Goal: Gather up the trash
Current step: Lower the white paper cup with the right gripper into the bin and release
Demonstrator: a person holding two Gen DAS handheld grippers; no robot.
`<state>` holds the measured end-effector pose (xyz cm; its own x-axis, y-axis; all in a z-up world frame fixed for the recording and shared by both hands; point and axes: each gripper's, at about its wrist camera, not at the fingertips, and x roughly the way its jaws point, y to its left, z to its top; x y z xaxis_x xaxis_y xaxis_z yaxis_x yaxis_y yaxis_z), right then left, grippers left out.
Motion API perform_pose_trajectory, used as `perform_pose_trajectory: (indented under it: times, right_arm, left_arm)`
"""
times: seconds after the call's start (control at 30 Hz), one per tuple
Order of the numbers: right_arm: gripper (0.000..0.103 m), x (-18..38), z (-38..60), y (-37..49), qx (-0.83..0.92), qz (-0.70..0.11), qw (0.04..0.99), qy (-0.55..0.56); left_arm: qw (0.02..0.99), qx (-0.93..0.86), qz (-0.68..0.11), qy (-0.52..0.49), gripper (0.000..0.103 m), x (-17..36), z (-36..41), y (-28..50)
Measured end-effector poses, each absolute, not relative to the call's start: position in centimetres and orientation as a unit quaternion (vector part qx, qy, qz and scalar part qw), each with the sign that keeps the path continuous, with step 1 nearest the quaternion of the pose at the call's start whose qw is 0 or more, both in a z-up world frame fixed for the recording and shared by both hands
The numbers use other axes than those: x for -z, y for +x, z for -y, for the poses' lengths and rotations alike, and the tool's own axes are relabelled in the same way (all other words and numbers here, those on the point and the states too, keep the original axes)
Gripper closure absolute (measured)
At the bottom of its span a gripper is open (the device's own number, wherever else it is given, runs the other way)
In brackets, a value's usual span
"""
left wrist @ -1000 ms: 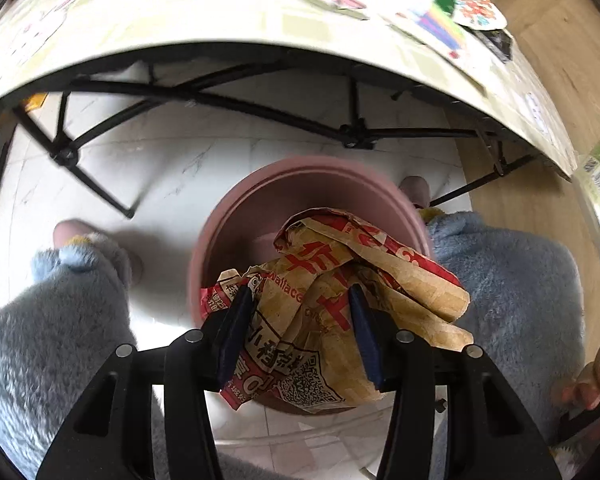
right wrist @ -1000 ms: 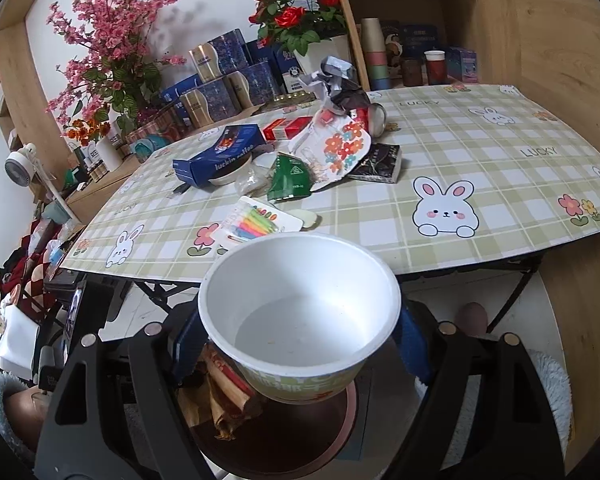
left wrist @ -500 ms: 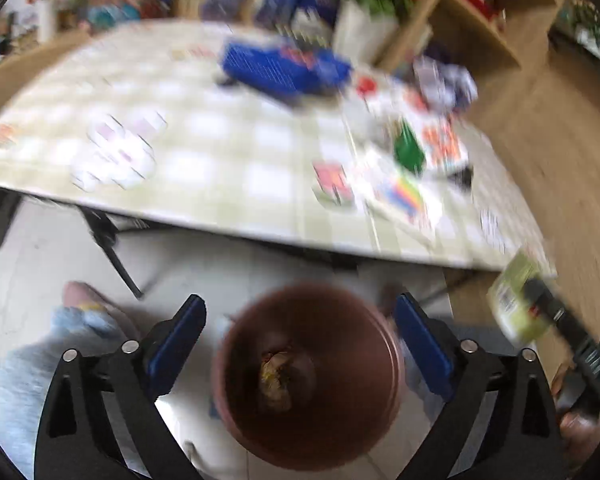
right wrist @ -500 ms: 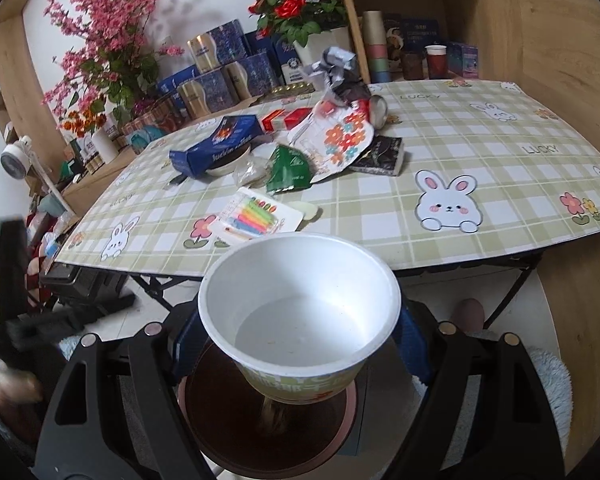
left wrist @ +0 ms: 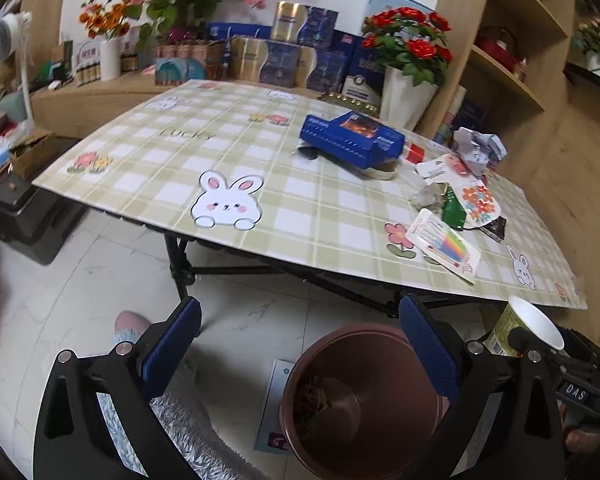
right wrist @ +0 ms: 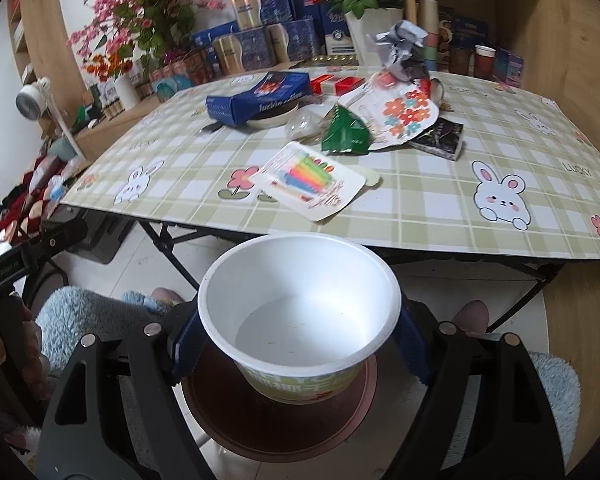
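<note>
My left gripper [left wrist: 300, 344] is open and empty, above the floor beside a brown trash bin [left wrist: 340, 364] with a crumpled paper bag [left wrist: 314, 396] at its bottom. My right gripper [right wrist: 296, 340] is shut on an empty white paper bowl [right wrist: 300, 304] and holds it just above the bin [right wrist: 228, 420]. The bowl also shows at the right of the left wrist view [left wrist: 528, 328]. Trash lies on the checked table [right wrist: 440, 184]: a candle pack [right wrist: 308, 180], a green wrapper [right wrist: 346, 132], a flowered paper plate [right wrist: 404, 114], a blue box [right wrist: 256, 98] and crumpled paper [right wrist: 400, 40].
The table's black folding legs [left wrist: 184, 264] stand just behind the bin. The person's legs in fluffy blue trousers [right wrist: 84, 316] flank the bin. Flower vases [left wrist: 404, 92], boxes and wooden shelves [left wrist: 512, 52] line the wall behind the table.
My left gripper opened and dropped the paper bag into the bin, then tilted up toward the table. My right gripper kept hold of the bowl and stayed over the bin.
</note>
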<state>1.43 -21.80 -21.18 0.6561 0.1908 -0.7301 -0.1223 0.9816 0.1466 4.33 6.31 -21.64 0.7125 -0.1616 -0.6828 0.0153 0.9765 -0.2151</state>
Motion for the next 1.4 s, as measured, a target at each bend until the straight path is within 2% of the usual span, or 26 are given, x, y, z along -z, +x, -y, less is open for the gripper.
perform_pose_trajectory:
  times: [0.5, 0.57, 0.9, 1.4]
  right_arm:
    - [0.022, 23.8, 19.0, 2.5, -0.103, -0.468, 0.878, 0.006]
    - [0.013, 24.0, 18.7, 2.4, -0.113, -0.471, 0.875, 0.005]
    - [0.006, 23.6, 19.0, 2.2, -0.114, -0.465, 0.878, 0.007]
    - [0.006, 24.0, 20.9, 2.3, -0.092, -0.466, 0.879, 0.044]
  left_arm:
    - [0.912, 0.042, -0.383, -0.143, 0.006, 22.6, -8.6, 4.5]
    - [0.911, 0.041, -0.384, -0.147, 0.006, 22.7, -8.8, 4.5]
    - [0.910, 0.040, -0.388, -0.138, 0.006, 22.8, -8.3, 4.7]
    - [0.908, 0.031, -0.401, -0.120, 0.006, 23.1, -7.7, 4.9]
